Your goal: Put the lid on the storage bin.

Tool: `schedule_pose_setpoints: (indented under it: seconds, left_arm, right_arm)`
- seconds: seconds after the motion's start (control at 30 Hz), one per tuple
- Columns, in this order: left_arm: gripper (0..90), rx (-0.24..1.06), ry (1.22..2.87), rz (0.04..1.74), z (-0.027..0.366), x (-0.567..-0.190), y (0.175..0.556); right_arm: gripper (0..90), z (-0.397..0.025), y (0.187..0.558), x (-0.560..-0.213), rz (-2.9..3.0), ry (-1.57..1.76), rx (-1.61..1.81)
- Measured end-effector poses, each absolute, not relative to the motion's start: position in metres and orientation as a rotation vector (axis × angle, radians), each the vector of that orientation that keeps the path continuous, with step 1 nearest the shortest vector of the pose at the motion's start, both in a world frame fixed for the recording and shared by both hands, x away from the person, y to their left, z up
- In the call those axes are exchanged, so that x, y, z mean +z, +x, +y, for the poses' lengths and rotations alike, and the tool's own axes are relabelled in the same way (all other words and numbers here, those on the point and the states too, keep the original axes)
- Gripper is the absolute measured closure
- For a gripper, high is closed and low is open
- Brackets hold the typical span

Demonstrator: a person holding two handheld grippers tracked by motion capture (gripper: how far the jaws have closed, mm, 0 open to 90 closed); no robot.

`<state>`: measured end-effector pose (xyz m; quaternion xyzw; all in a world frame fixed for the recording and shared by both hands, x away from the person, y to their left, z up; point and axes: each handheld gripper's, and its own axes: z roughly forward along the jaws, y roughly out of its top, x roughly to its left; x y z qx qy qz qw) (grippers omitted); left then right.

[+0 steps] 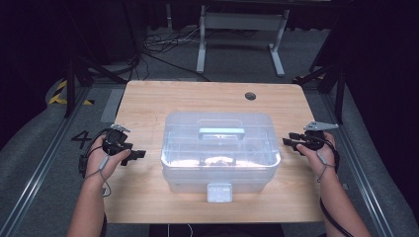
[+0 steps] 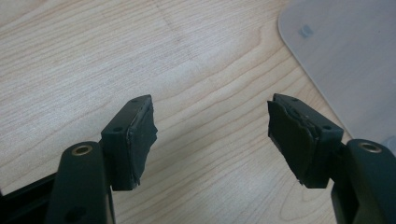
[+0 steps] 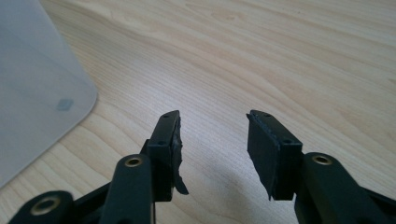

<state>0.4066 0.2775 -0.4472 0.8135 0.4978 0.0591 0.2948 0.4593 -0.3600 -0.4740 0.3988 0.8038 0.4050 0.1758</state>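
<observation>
A clear plastic storage box [image 1: 220,150] sits closed at the middle of a pale wooden table [image 1: 148,98], its lid on, a light blue carry handle [image 1: 221,133] lying flat across the top and a pale front latch [image 1: 219,192] facing the person. The left gripper [image 1: 140,155] is held just beside the box's left end and the right gripper [image 1: 285,142] just beside its right end, neither touching it. In the left gripper view the jaws of the left gripper [image 2: 211,135] stand wide apart over bare wood, a rounded corner of the box [image 2: 345,60] ahead at the right; in the right gripper view the right gripper [image 3: 213,149] is likewise spread with nothing between its pads, the box [image 3: 37,88] off to the left. The box looks stiff yet thin-walled, smooth and likely slippery, and probably light with little visible inside; the handle or the front latch appear the surest places to grip, rather than the bulging sides
</observation>
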Motion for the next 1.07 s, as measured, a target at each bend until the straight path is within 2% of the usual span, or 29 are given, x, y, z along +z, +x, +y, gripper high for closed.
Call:
schedule_pose_setpoints:
  seconds: [0.4, 0.67, 1.07]
  left_arm:
    - [29.6, 0.130, 2.205, 1.293, 0.274, -0.450, 0.407]
    - [29.2, 0.137, 2.208, 1.275, 0.271, -0.449, 0.407]
    - [29.1, 0.141, 2.207, 1.263, 0.270, -0.449, 0.407]
  right_arm:
    - [17.8, -0.354, 0.460, -0.481, 2.395, 1.123, 1.198]
    - [16.9, -0.341, 0.455, -0.489, 2.377, 1.073, 1.183]
    - [17.0, -0.343, 0.453, -0.494, 2.345, 1.091, 1.149]
